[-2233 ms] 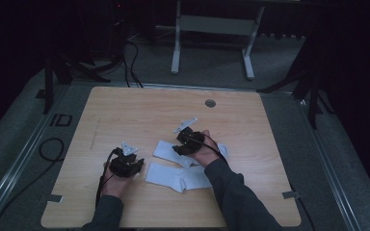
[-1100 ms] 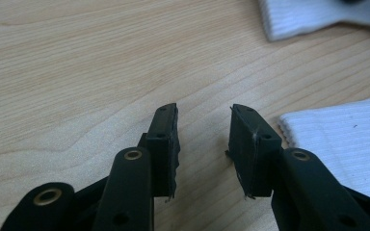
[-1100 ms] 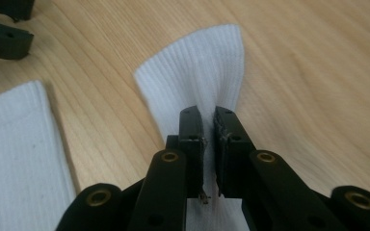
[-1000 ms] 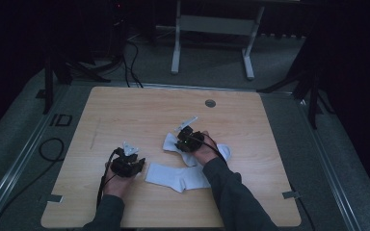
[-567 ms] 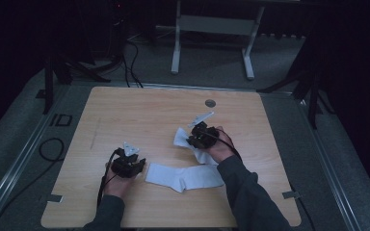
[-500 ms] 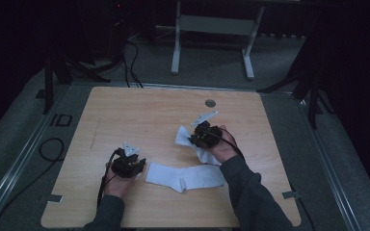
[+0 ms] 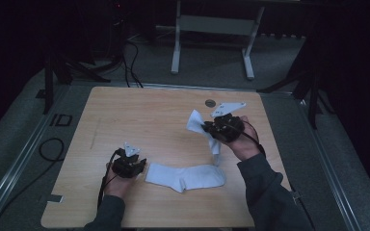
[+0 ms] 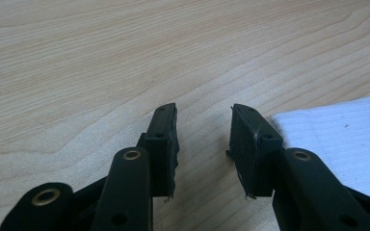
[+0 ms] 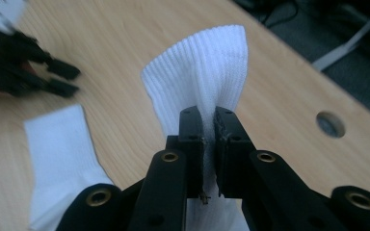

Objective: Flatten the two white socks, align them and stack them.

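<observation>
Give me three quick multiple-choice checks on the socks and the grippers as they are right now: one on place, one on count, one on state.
1. Where does the flat sock lie?
A. On the table, just beside the left gripper
B. On the floor beyond the table
C. Draped over the right forearm

2. How many white socks are in sight?
A. One
B. Two
C. Four

3. What is the right gripper doing?
A. Standing open over bare wood
B. Clamped on the raised sock
C. Clamped on the table's edge

Answers:
1. A: the high view shows it flat on the wooden table, its end next to the left gripper.
2. B: one lies flat, one hangs from the right gripper.
3. B: the right gripper view shows ribbed white fabric pinched between both jaws.
</observation>
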The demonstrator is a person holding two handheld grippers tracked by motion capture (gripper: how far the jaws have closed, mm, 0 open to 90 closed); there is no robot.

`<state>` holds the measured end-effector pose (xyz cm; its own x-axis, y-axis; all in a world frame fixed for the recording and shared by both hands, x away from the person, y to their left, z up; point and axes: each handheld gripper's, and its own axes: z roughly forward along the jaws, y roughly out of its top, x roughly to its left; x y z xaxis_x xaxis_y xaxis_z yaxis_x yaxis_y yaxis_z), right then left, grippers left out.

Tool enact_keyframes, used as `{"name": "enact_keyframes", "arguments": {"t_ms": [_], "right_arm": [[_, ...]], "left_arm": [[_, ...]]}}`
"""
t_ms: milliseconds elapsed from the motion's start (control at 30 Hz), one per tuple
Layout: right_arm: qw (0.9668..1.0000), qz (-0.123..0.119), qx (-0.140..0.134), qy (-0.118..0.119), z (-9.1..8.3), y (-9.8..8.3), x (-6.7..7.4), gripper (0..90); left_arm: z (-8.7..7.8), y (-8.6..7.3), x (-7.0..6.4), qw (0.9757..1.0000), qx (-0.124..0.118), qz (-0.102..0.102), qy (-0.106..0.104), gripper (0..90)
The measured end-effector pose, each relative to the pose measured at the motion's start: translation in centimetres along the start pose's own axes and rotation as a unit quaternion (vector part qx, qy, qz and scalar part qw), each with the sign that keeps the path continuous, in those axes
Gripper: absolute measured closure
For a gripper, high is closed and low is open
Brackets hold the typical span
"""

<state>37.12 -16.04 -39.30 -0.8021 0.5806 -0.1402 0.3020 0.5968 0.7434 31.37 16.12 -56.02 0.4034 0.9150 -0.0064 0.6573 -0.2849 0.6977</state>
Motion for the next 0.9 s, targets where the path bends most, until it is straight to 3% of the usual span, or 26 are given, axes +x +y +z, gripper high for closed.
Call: {"name": "enact_keyframes", "arguments": {"t_ms": [267,533,733,900], "right_arm": [[0.9988,-0.013,-0.046,0.014,-3.6,0.5,1.3,82.8],[0.9971,-0.023,-0.068,0.025,-6.9,-1.4,2.9,82.7],[0.9971,-0.023,-0.062,0.037,-6.7,-2.2,2.9,82.5],[0.9969,-0.021,-0.042,0.064,-4.3,-3.3,3.8,82.4]], "left_arm": [[0.0,0.0,0.0,1.0,0.0,0.001,0.001,62.0],[0.0,0.0,0.0,1.0,-0.001,0.0,0.001,62.0],[0.0,0.0,-0.1,1.0,-0.002,-0.001,0.001,62.0],[0.0,0.0,-0.1,1.0,-0.003,0.001,0.001,62.0]]}}
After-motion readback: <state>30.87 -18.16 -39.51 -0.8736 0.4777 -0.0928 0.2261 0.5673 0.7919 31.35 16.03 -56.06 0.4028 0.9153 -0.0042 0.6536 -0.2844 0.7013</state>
